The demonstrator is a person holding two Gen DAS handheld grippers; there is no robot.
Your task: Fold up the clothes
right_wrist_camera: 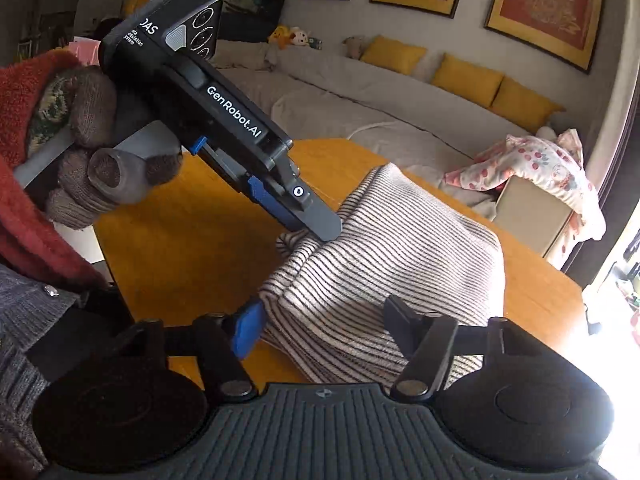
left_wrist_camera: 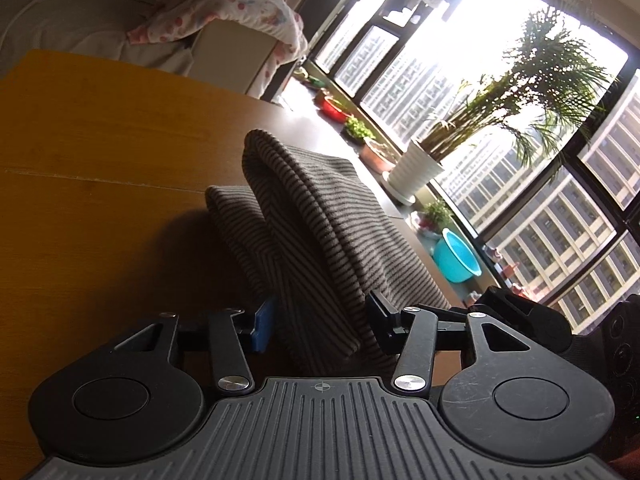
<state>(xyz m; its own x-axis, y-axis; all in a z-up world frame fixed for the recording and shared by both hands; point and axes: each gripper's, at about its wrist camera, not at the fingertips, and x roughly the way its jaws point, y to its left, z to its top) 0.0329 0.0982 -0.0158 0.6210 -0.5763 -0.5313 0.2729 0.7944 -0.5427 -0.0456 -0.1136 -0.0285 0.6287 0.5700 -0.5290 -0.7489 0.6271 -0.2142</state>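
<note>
On the wooden table (right_wrist_camera: 168,248), the striped garment (right_wrist_camera: 384,248) runs lengthwise away from both grippers' wide-spread fingers.

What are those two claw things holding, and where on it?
Both sets of fingers look wide open around the striped garment on the table. The left gripper and right gripper straddle its near folded edge; neither clamps it.

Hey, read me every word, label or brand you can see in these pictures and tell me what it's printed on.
"GenRobot.AI": on the side of the left gripper.
"DAS": on its rear block, first letter partly cut off.
Small lines beside "DAS": too small to read surely.
Framed red pictures: markings too blurred to read.
Left wrist view: no text.
</note>
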